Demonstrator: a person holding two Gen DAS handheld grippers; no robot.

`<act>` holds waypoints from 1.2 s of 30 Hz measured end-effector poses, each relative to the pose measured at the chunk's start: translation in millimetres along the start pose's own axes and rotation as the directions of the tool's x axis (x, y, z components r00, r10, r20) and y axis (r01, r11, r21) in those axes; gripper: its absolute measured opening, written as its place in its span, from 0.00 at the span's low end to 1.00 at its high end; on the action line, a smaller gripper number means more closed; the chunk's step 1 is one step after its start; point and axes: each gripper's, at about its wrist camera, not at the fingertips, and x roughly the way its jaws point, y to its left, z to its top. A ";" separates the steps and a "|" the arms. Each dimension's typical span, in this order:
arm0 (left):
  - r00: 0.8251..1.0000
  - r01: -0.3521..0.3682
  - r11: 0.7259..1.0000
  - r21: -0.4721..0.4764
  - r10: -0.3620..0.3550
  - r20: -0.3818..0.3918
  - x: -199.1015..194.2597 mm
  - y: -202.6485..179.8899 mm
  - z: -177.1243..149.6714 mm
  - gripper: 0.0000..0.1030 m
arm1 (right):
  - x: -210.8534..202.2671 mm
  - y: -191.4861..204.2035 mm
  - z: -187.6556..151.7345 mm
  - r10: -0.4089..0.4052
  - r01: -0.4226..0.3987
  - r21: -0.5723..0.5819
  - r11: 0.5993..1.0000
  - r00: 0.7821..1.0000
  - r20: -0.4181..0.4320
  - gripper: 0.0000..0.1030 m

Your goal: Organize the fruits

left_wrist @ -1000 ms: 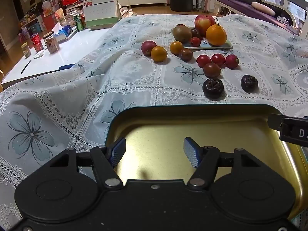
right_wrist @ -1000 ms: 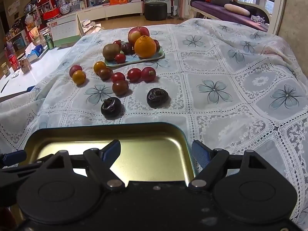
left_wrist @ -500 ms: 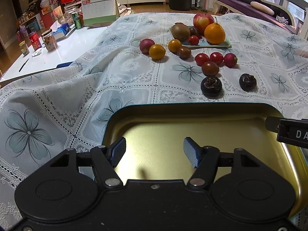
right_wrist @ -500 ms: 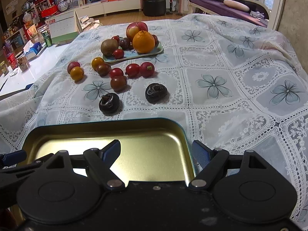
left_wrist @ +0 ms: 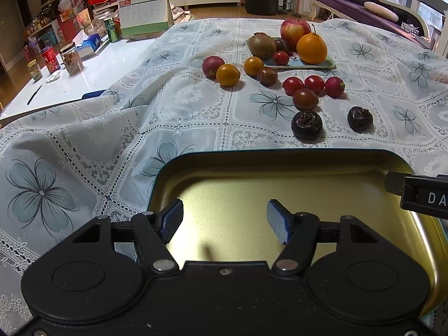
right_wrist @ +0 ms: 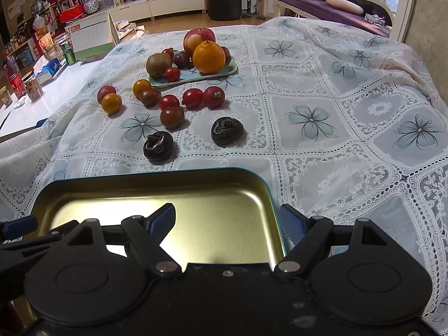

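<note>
With both your left claw (left_wrist: 224, 222) and right claw (right_wrist: 227, 222) spread and empty above the gold tray (right_wrist: 156, 193), reach for the nearest dark fruit (right_wrist: 158, 147) just beyond its rim, gripping gently.

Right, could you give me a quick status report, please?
Left tool and right tool open, empty, over the gold tray. Tray empty. Loose fruits on cloth ahead. Path clear.

I am viewing through two wrist cameras, each looking forward and slightly downward along its fingers from close above the gold tray (left_wrist: 294, 165). The left view is sitting over the tray's left portion, the right view over its right edge (right_wrist: 270, 196). Both are sharing the fruit cluster (right_wrist: 170, 103) ahead.
</note>
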 end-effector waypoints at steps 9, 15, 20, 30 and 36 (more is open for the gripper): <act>1.000 -0.001 1.000 0.000 0.001 -0.001 0.0 -0.8 0.5 0.66 | 2.0 0.1 -1.0 0.002 -0.002 -0.003 1.000 1.000 -0.009 0.82; 1.000 0.000 1.000 0.001 0.000 -0.001 0.3 -0.9 0.3 0.66 | 2.6 0.3 -0.6 0.002 -0.002 -0.003 1.000 1.000 -0.012 0.82; 1.000 0.000 1.000 0.000 0.000 -0.003 0.3 -0.9 0.4 0.66 | 2.6 0.7 -1.1 0.003 -0.003 -0.004 1.000 1.000 -0.014 0.82; 1.000 0.003 1.000 -0.003 -0.003 -0.008 1.2 -1.4 -0.8 0.66 | 3.3 2.2 -1.6 0.006 -0.006 -0.006 1.000 1.000 -0.025 0.82; 1.000 0.009 1.000 -0.006 -0.009 -0.022 2.8 -1.9 -0.8 0.66 | 6.5 2.5 -1.0 0.017 -0.017 -0.004 1.000 0.998 -0.056 0.82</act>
